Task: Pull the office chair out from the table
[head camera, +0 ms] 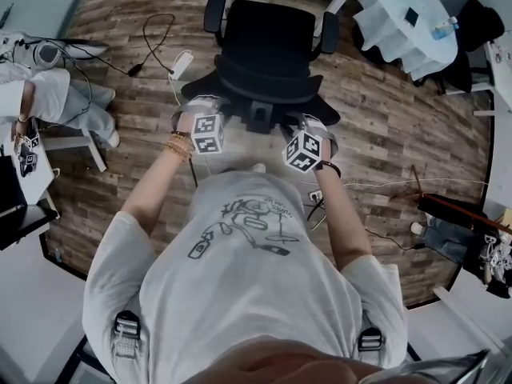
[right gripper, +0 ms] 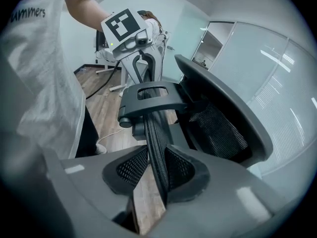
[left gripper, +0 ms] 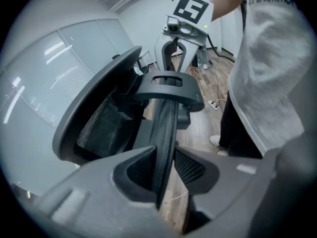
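Left tongs (left gripper: 162,175) and right tongs (right gripper: 159,180) are each closed partway, pads pressing on the thin upper backrest rim (left gripper: 167,133) of the office chair (head camera: 268,50). They sit one either side of its centre bracket (right gripper: 153,98), probably so the pull is even and the seat cannot swivel. Chair stands just ahead of both tongs on wood floor (head camera: 384,134); cables (head camera: 156,30) lie beyond the left tongs.

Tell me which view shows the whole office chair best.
The head view: the office chair appears from above, with seat, both armrests and back. The left gripper view shows only its back close up, one edge clamped in the left gripper. The right gripper view shows the same from the other side, clamped in the right gripper.
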{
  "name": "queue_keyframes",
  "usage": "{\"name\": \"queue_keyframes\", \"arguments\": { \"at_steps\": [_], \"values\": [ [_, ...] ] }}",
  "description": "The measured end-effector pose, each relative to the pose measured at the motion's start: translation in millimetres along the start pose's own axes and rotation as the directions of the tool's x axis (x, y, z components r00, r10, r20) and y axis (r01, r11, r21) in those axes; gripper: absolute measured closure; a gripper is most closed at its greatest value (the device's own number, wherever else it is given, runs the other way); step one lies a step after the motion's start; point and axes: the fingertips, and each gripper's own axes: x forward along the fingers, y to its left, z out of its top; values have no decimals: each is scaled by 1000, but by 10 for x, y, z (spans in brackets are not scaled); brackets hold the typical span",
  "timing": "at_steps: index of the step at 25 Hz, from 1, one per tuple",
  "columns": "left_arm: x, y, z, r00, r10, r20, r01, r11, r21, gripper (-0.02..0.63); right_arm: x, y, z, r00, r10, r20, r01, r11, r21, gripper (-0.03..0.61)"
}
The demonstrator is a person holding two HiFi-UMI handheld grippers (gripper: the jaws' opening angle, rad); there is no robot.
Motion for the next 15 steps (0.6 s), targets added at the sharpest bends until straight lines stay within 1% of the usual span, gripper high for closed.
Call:
{"name": "queue_keyframes", "arguments": {
  "at_steps": [5,9,11,15],
  "values": [
    [-85,-70,-229,1000,1,-3,-1,1000,17,499,35,153,186,1000,-6,-15,6,1000,21,462],
    [-114,-104,-253,1000,0,9,0,1000,31,500,50,219,214,1000,-21,-23,22,999,33,462],
    [-147,-116,-259,1000,-6,14,5,1000,26,500,50,236,243,999,-31,-25,32,999,39,462],
    [-187,-125,-259,1000,-18,17,18,1000,21,500,44,266,258,999,-16,-39,18,999,51,462]
  ]
}}
